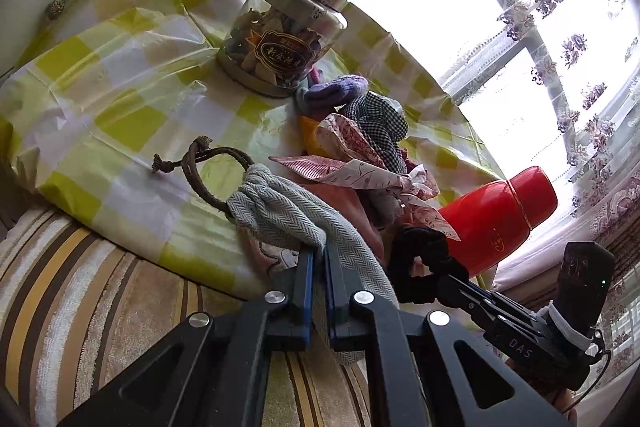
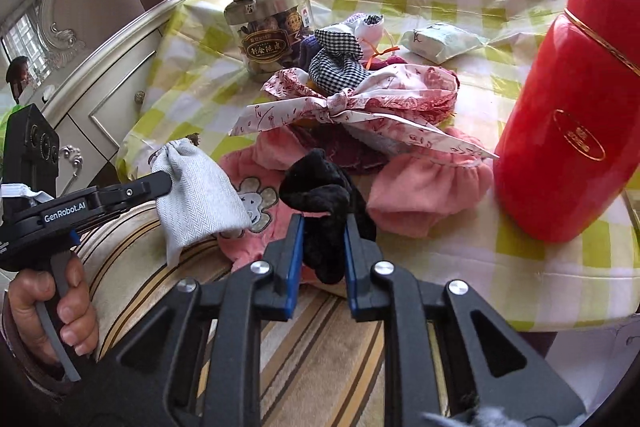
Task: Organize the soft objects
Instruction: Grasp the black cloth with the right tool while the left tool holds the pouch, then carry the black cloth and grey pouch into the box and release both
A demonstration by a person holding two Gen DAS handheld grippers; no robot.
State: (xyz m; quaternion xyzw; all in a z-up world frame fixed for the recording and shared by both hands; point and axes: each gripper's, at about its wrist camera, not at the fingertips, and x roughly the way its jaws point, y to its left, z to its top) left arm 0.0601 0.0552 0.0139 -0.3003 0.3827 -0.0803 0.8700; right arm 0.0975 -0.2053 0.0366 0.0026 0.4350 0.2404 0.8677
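Nearest, the right gripper has its jaws clamped on a black velvet scrunchie, held just above the near edge of the table. Just to its left, the left gripper has its jaws pressed together on a grey herringbone drawstring pouch, whose brown cord trails across the yellow-checked cloth.

The step in hand looks like bagging: one tool holds the pouch, the other a soft item to go into it. The pouch mouth appears gathered shut, so the next move calls for opening or re-gripping it so the scrunchie can be fed in; whether anything is already inside cannot be told.

Beyond the grippers lies the unsorted heap: pink fleece garments, then a red-and-white printed bow scarf, a black-and-white checked cloth and a purple knitted piece.

At the right stands a closed red flask; its contents are hidden. Farther back, a clear jar with a metal lid holds dried brown pieces, and a small wrapped packet lies at the far right.
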